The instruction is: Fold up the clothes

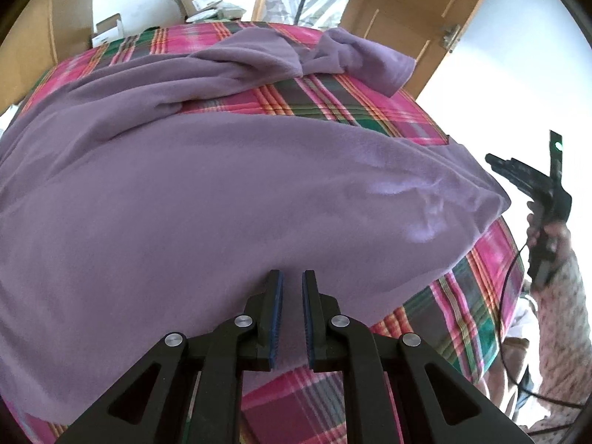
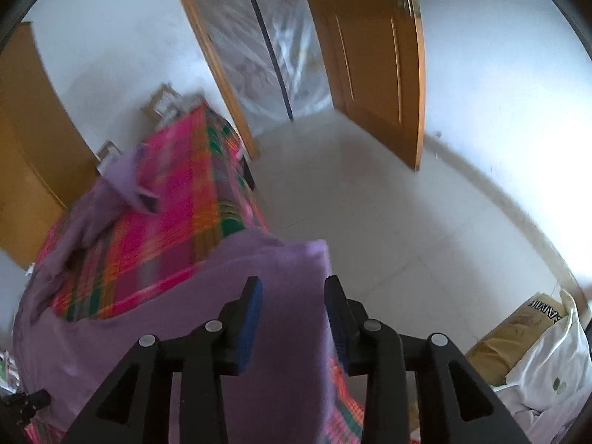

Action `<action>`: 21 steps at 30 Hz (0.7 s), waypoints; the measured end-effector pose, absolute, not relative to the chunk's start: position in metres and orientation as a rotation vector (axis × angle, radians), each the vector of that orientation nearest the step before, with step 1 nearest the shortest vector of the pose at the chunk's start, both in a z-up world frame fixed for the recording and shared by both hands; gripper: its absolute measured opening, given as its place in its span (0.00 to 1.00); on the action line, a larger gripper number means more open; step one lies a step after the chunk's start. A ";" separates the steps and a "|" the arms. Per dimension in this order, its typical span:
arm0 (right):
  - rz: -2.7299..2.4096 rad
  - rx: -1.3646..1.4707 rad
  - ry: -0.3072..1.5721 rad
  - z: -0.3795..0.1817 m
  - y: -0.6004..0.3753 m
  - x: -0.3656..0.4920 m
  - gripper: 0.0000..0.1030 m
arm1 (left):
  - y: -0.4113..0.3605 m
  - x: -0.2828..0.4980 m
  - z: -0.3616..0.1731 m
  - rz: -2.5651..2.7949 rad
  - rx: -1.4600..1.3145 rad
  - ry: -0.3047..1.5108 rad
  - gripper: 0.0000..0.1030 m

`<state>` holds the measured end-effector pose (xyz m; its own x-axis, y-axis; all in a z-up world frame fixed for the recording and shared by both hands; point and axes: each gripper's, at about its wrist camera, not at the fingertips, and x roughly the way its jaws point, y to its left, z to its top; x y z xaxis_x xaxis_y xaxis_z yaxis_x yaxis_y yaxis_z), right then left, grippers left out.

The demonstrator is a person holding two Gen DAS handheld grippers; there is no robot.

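My left gripper [image 1: 292, 275] pinches the near hem of the soft purple fleece garment [image 1: 207, 192] between nearly closed blue pads, the cloth spread wide over the bed's pink, green and orange plaid cover [image 1: 373, 105]. My right gripper [image 2: 294, 283] stands open at the garment's corner [image 2: 281, 259] by the bed's edge, pads clear of the fabric lying between them. One sleeve [image 1: 333, 59] lies bunched at the far side
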<state>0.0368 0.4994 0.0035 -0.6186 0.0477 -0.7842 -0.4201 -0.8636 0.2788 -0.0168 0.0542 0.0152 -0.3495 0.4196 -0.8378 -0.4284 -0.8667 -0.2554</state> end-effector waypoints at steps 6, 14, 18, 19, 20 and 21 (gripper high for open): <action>2.486 -1.282 1.028 -0.020 0.533 0.029 0.36 | 0.056 -0.027 0.013 2.213 -1.394 -0.005 0.10; 2.512 -1.286 1.232 -0.031 0.540 0.027 0.25 | 0.065 -0.035 0.014 2.210 -1.390 0.000 0.10; 2.509 -1.284 1.217 -0.034 0.540 0.031 0.05 | 0.066 -0.034 0.015 2.211 -1.392 0.002 0.10; 2.509 -1.278 1.212 -0.033 0.539 0.031 0.05 | 0.066 -0.034 0.016 2.211 -1.393 0.002 0.10; 2.512 -1.263 1.208 -0.031 0.539 0.032 0.05 | 0.066 -0.033 0.016 2.212 -1.394 0.002 0.10; 2.517 -1.242 1.201 -0.029 0.540 0.035 0.05 | 0.066 -0.033 0.016 2.212 -1.394 0.003 0.10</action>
<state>0.0346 0.5401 -0.0290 -0.6659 -0.2467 -0.7040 -0.3922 -0.6870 0.6117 -0.0332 0.0665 0.0161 -0.3342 0.4243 -0.8416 -0.4265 -0.8644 -0.2664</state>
